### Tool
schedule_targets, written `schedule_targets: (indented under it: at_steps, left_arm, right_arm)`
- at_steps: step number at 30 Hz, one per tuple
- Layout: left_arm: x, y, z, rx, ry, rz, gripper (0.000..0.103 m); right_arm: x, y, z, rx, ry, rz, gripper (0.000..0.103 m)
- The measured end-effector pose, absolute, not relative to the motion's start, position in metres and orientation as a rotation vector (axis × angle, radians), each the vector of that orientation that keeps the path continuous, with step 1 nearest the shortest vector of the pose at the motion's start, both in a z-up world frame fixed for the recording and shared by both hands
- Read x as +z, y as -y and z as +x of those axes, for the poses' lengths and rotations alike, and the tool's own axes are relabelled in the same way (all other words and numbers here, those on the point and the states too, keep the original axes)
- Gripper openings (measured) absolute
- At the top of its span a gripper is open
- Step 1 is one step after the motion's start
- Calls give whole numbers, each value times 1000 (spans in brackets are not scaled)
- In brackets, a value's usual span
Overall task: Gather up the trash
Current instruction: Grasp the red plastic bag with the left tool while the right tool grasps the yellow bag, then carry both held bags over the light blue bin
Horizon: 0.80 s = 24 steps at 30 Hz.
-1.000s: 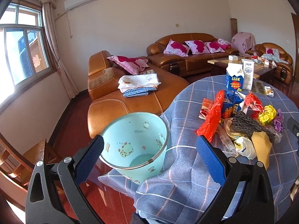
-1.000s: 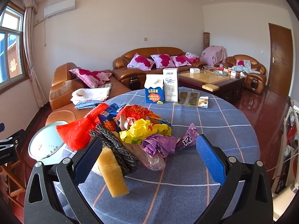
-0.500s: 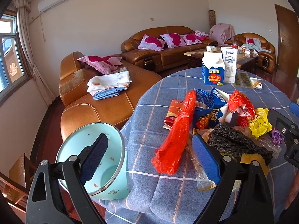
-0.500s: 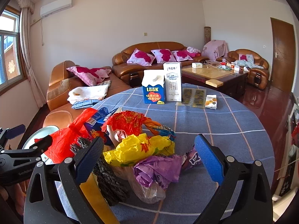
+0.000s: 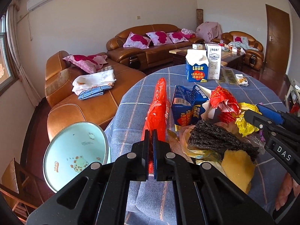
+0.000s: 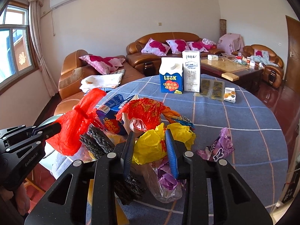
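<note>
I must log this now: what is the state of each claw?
Left claw: closed on the red plastic bag.
Right claw: closed on the yellow wrapper.

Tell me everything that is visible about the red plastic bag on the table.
The red plastic bag is thin, shiny, crinkled film, translucent at the edges. It is pulled into a long shape, and in the right wrist view a knot pinches it near the middle. The left tongs are shut on its near end. It stretches away over the blue checked tablecloth, at the left edge of the trash pile, beside the crushed blue carton and the dark scouring pads. Whether it touches them is unclear.
</note>
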<state>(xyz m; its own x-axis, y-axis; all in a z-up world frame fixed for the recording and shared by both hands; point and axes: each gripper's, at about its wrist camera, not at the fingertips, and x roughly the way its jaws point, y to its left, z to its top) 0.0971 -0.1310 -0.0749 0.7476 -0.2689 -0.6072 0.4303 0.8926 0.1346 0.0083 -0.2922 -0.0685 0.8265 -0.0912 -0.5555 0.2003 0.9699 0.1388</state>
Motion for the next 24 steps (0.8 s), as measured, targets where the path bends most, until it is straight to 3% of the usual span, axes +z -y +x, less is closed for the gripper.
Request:
schedule_targets:
  at_steps: [11,24]
  left_arm:
    - [-37,91,84,-301,-531,219,2]
    - [-33,31,93,-111,-530,198,2]
  right_arm:
    - [-27,287,-9,-183,-432,141,32]
    - [-4,235,30,7,-339,90,32]
